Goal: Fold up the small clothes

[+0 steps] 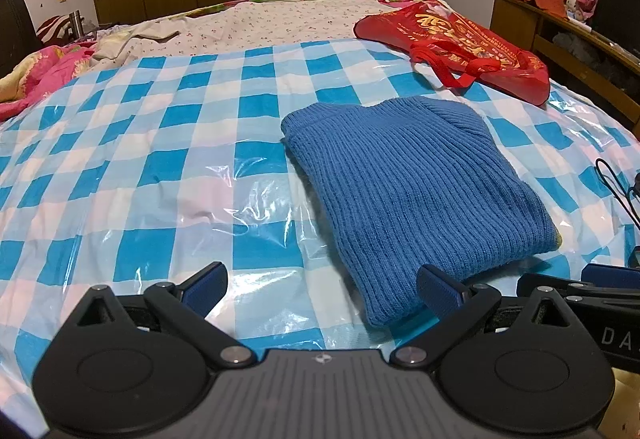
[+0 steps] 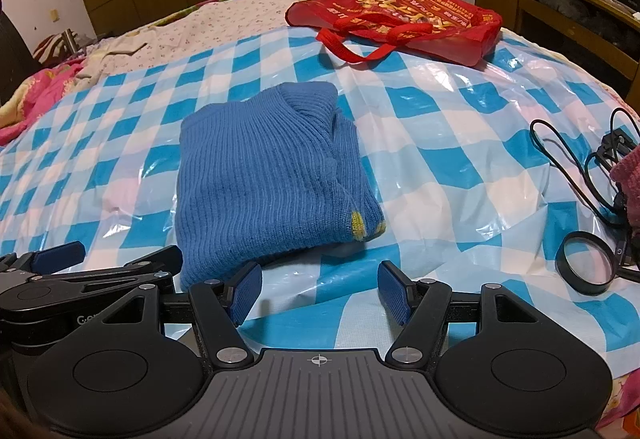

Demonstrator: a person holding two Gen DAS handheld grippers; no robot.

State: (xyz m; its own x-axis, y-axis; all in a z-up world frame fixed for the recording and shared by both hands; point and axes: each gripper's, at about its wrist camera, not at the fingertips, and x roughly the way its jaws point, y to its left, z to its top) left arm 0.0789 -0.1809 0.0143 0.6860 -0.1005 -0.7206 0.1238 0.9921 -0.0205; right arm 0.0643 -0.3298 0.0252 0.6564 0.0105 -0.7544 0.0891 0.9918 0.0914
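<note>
A blue ribbed knit sweater [image 1: 404, 191] lies folded into a compact rectangle on the blue-and-white checked plastic sheet [image 1: 160, 143]. In the right wrist view the sweater [image 2: 264, 183] shows a yellow trim at its near right corner. My left gripper [image 1: 320, 289] is open and empty, just short of the sweater's near edge, its right finger beside that edge. My right gripper [image 2: 320, 293] is open and empty, near the sweater's near right corner. Each gripper shows at the edge of the other's view.
A red tote bag [image 1: 456, 39] lies behind the sweater, also in the right wrist view [image 2: 404, 15]. Black cables [image 2: 576, 163] and a black lens ring [image 2: 586, 267] lie at the right. A wooden desk [image 2: 560, 11] stands right; bedding [image 1: 36, 75] lies bunched left.
</note>
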